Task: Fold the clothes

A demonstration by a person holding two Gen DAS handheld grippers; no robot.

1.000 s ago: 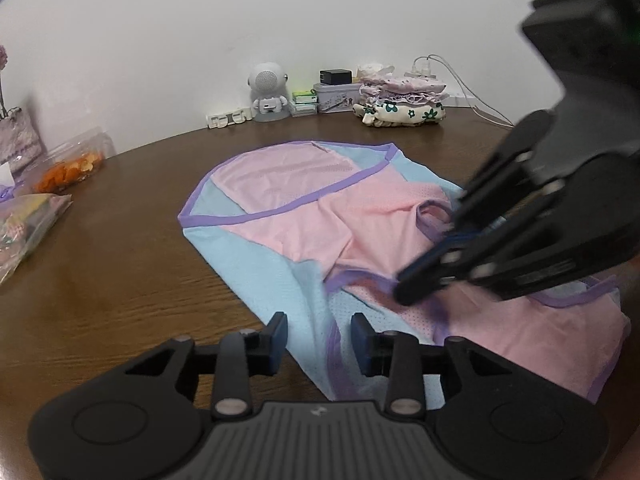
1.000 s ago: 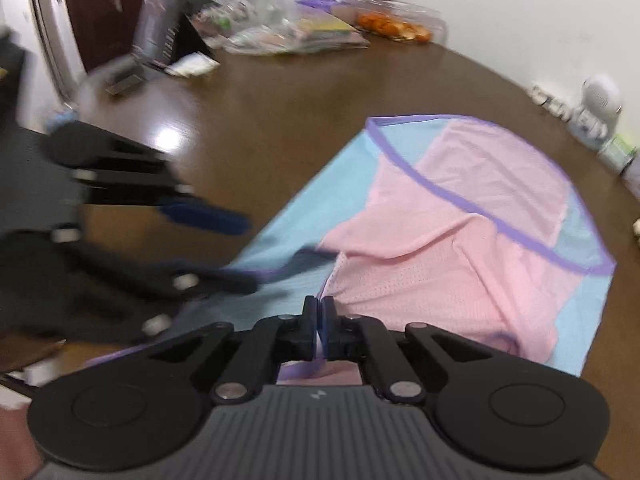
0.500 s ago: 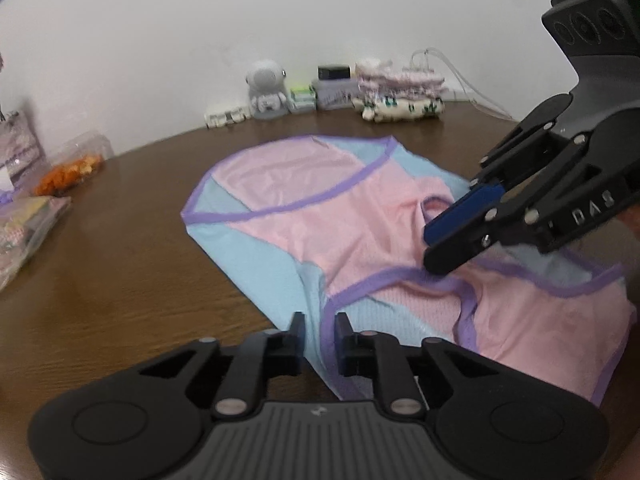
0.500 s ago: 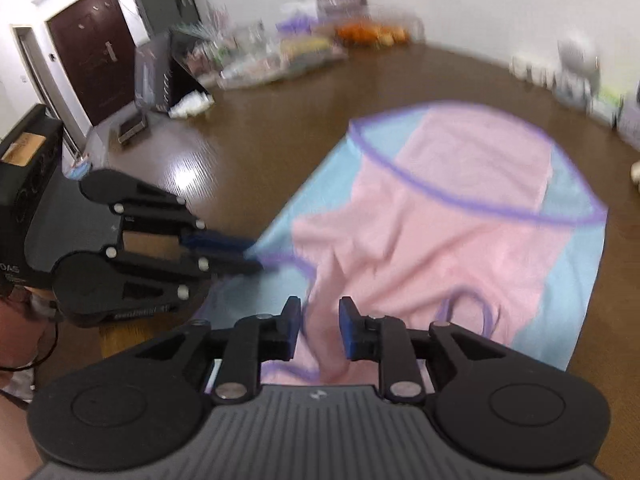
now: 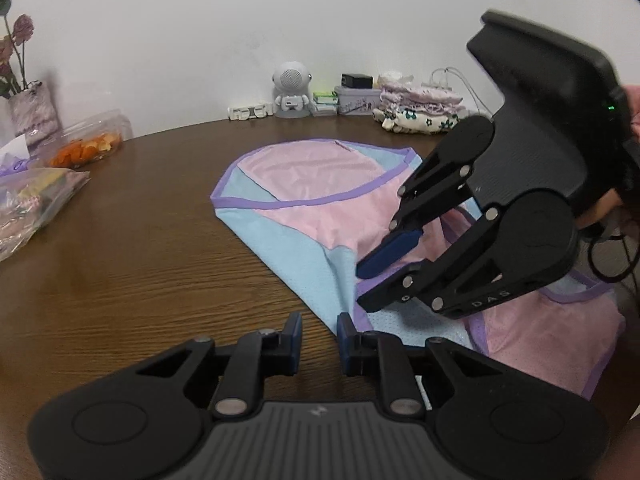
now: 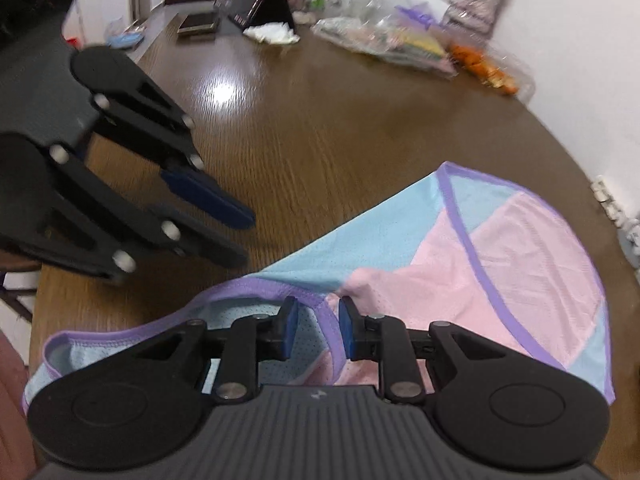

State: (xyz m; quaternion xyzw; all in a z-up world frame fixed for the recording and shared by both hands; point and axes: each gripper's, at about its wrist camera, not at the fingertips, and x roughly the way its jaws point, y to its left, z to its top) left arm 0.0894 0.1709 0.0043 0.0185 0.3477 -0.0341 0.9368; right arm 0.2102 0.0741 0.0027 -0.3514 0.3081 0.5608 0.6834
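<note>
I am hovering my left gripper (image 5: 319,334) and right gripper (image 6: 318,326), jaws slightly spread and empty, over the pink-blue garment (image 5: 304,200) to find an edge.

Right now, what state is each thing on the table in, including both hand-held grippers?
Garment: pink and blue, lying partly folded and rumpled on the table.
Left hand-held gripper: jaws slightly apart, nothing gripped.
Right hand-held gripper: jaws apart over the garment's purple trim, not pinching.
Clothes stack: folded, against the wall.
Snack bag: lying flat.
</note>
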